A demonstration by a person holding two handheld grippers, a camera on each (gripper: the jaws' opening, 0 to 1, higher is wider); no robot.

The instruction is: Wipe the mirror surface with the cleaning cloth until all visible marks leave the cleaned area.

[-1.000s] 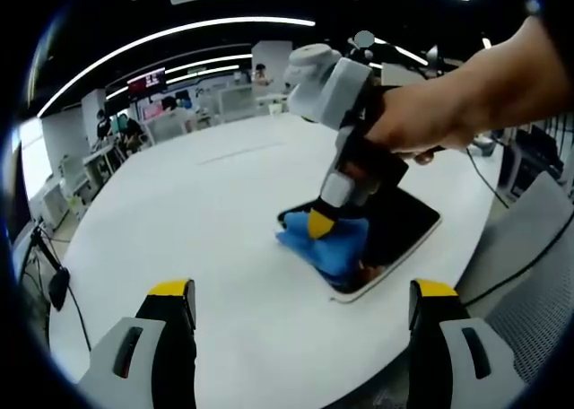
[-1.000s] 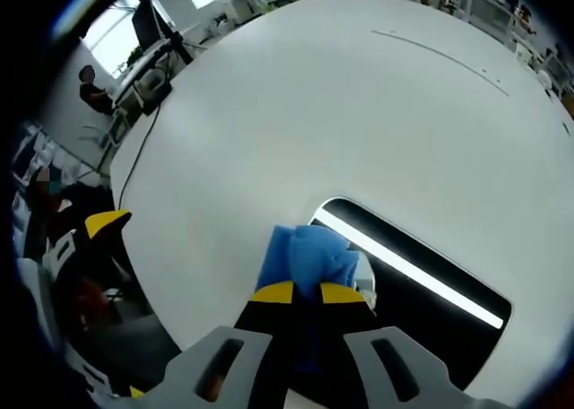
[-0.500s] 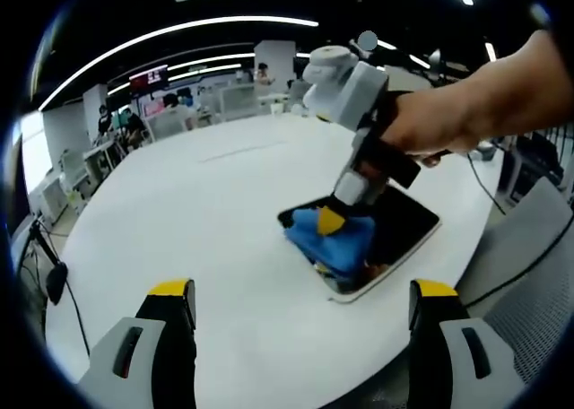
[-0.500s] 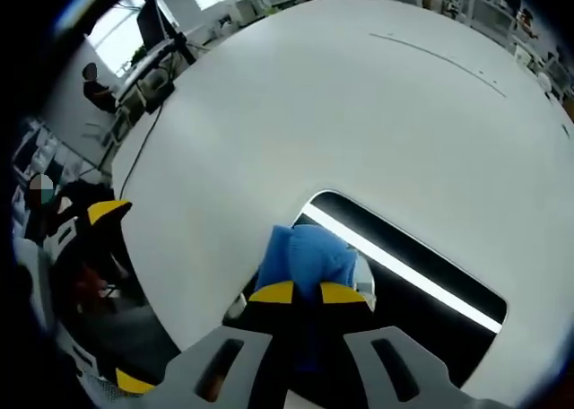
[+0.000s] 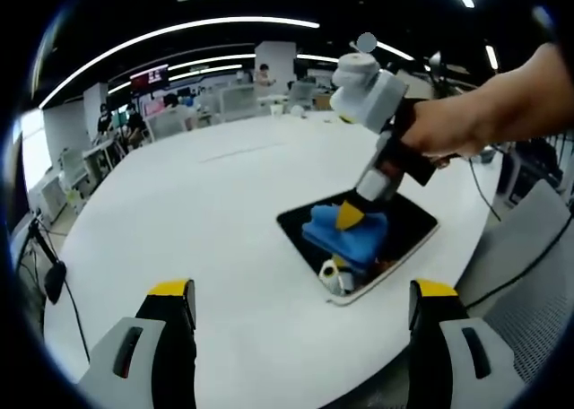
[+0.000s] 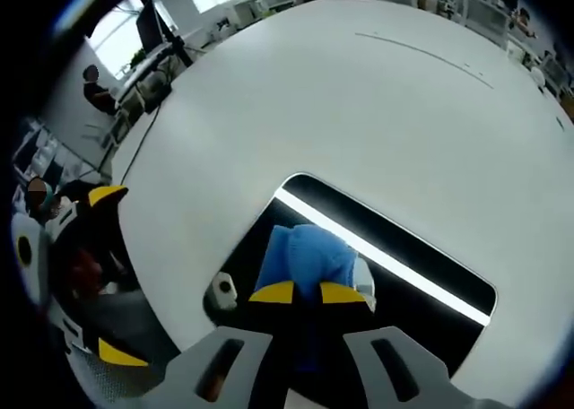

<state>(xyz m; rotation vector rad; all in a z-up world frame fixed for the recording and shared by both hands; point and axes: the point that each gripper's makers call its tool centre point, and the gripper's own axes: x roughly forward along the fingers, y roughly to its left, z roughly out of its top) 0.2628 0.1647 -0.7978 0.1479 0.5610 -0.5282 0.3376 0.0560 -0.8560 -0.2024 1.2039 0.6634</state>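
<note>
— What does the left gripper view give?

— The left gripper (image 5: 300, 303) hangs over the near edge of the white table (image 5: 206, 212), its two yellow-tipped jaws spread wide with nothing between them. Further out, the mirror (image 5: 359, 239) lies flat on the table. The right gripper (image 5: 352, 215), held in a hand (image 5: 448, 126), comes down onto it from the right, tips pinched on the blue cloth (image 5: 348, 234). The cloth sits on the middle of the glass. A small pale reflection shows on the glass near the mirror's near corner.

— And the right gripper view?

— The right gripper (image 6: 307, 292) has its jaws closed tight on the cloth (image 6: 309, 256), which bunches out ahead of the tips and presses on the dark mirror (image 6: 430, 292). A bright strip of reflected light crosses the glass just beyond the cloth. At the left edge, off the table (image 6: 359, 104), the left gripper (image 6: 101, 273) shows by its yellow tips, well apart.
</note>
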